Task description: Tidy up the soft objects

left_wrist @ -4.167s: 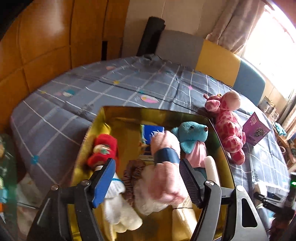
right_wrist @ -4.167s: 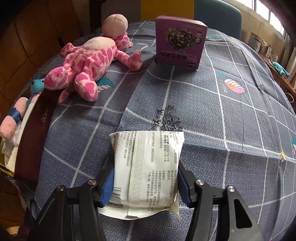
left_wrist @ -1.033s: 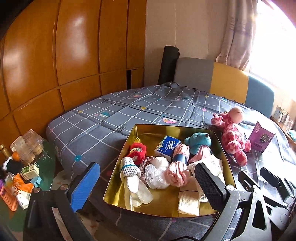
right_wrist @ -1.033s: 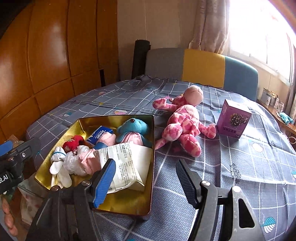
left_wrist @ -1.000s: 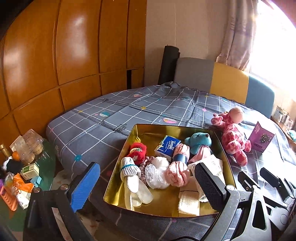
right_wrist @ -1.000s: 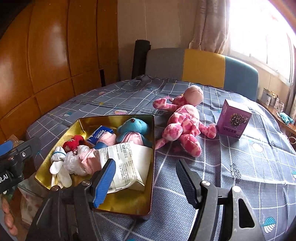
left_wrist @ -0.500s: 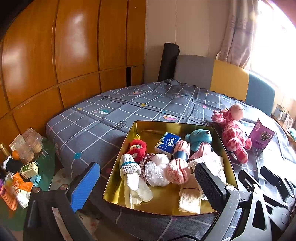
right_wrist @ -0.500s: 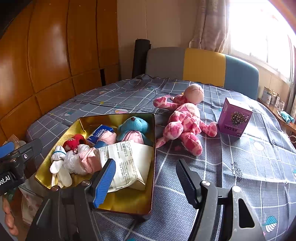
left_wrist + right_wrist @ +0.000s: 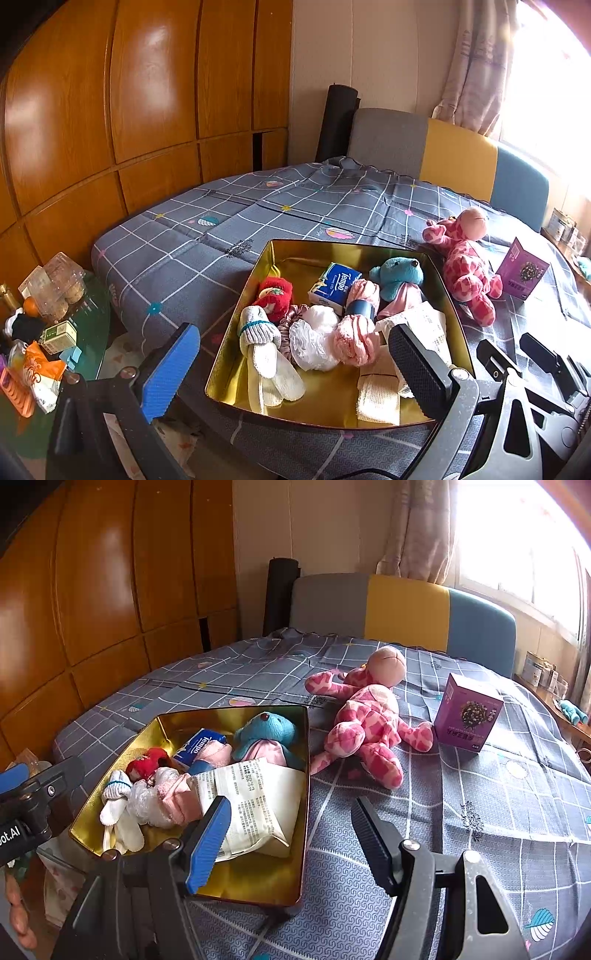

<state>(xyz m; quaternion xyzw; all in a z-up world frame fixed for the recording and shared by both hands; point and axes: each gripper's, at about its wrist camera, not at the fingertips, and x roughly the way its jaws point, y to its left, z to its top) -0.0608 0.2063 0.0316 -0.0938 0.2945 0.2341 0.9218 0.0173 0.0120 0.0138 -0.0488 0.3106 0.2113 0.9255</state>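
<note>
while both hand-held grippers, left (image 9: 291, 365) and right (image 9: 291, 834), hang spread and empty at frame bottom: gold tin (image 9: 236, 712), centre-left, mostly filled; pink giraffe plush (image 9: 369, 720), centre, outside on bed, left to pack; white packet (image 9: 258, 797) inside.

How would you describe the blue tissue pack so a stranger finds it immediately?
Look in the gold tin on the grey checked bedspread. At its far end, left of the teal plush bear, lies the blue tissue pack. It alone is blue-and-white and printed "Tempo".
</note>
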